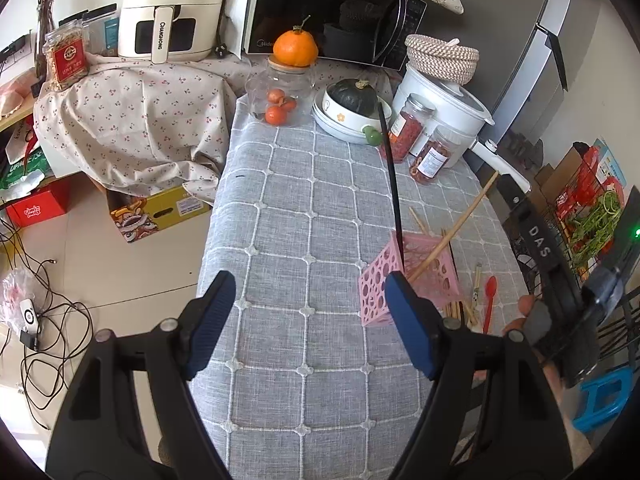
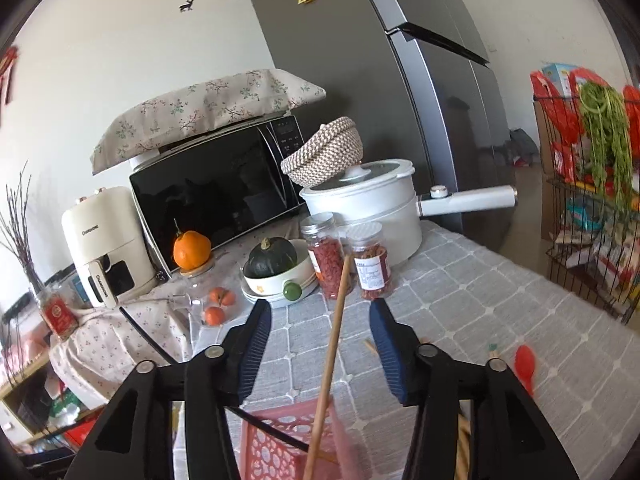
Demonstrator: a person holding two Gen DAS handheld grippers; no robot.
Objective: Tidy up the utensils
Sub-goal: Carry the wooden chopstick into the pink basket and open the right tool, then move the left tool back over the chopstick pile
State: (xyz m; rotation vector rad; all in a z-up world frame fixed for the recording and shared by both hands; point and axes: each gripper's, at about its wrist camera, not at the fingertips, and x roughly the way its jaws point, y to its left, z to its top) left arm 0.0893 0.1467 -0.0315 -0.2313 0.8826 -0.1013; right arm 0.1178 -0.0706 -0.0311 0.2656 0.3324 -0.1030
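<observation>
A pink perforated holder (image 1: 404,280) stands on the grey checked tablecloth (image 1: 304,208) with a black chopstick (image 1: 391,176) and a wooden chopstick (image 1: 460,224) leaning in it. Several wooden chopsticks (image 1: 460,312) and a red spoon (image 1: 490,296) lie beside it on the right. My left gripper (image 1: 308,300) is open and empty, just left of the holder. My right gripper (image 2: 320,340) is open above the holder (image 2: 288,444); the wooden chopstick (image 2: 332,356) passes between its jaws, untouched. The red spoon (image 2: 526,364) lies to its right.
At the back stand a bowl with a dark squash (image 1: 352,108), two jars of dried red food (image 1: 416,136), a white pot (image 1: 444,96), a glass jar with oranges (image 1: 280,96), a microwave (image 1: 332,12) and an air fryer (image 1: 172,12). A wire rack (image 1: 588,216) stands right of the table.
</observation>
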